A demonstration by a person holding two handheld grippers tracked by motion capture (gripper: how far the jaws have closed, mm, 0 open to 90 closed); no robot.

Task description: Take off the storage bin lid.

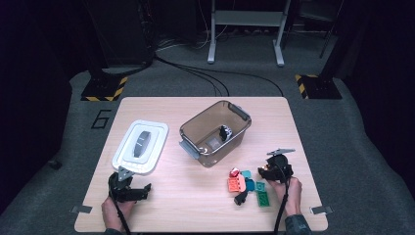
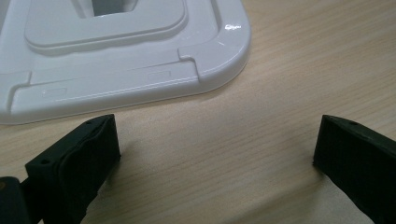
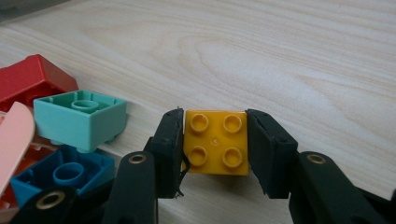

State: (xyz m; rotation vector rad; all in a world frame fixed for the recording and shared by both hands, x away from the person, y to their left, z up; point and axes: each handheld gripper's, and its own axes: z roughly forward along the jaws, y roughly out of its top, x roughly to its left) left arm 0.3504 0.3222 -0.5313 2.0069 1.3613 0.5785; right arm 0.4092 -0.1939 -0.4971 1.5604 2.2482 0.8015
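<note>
right gripper (image 3: 215, 144) clamped on a glossy yellow four-stud brick (image 3: 215, 141), both black ribbed pads pressed to its sides, at about 4 o'clock on the pale wood-grain table (image 1: 195, 205). beside it at 9 o'clock, a loose heap of hard plastic bricks (image 1: 247, 186): mint, blue, red, salmon. left gripper (image 2: 215, 144) spread wide over bare wood, nothing between its pads, at 7 o'clock. just beyond it at 12 o'clock, a smooth white rounded lid (image 1: 141, 146). at centre, a translucent brown tub (image 1: 215, 132) with a small dark piece (image 1: 225, 132) inside.
</note>
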